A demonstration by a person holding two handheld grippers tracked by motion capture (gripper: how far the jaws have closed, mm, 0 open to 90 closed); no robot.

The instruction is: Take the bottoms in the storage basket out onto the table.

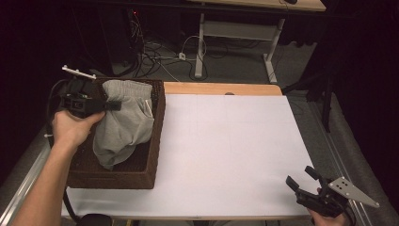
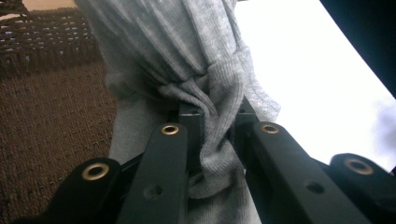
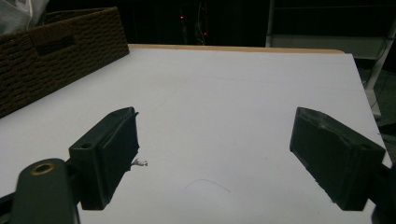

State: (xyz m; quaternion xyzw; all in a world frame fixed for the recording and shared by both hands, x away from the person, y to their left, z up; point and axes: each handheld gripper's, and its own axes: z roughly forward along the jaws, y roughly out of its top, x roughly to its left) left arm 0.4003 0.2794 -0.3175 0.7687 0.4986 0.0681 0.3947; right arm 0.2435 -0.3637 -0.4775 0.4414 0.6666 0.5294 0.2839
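Note:
A grey sweat garment [image 1: 123, 121] hangs over the brown woven basket [image 1: 155, 141] at the table's left, its lower part drooping into the basket. My left gripper [image 1: 113, 105] is shut on a bunched fold near the garment's top. In the left gripper view the grey ribbed fabric [image 2: 215, 116] is pinched between the two black jaws, with the basket weave [image 2: 51, 116] behind. Near the table's front right corner my right gripper [image 1: 299, 178] stands open above the white surface. Nothing lies between its pads [image 3: 116, 144] in the right gripper view.
The white table sheet [image 1: 226, 150] stretches from the basket to the right edge. A wooden strip [image 1: 221, 88] runs along the far edge. Beyond it stand desk legs [image 1: 201, 47] and loose cables on the floor. The basket's side [image 3: 56, 51] shows at the left in the right gripper view.

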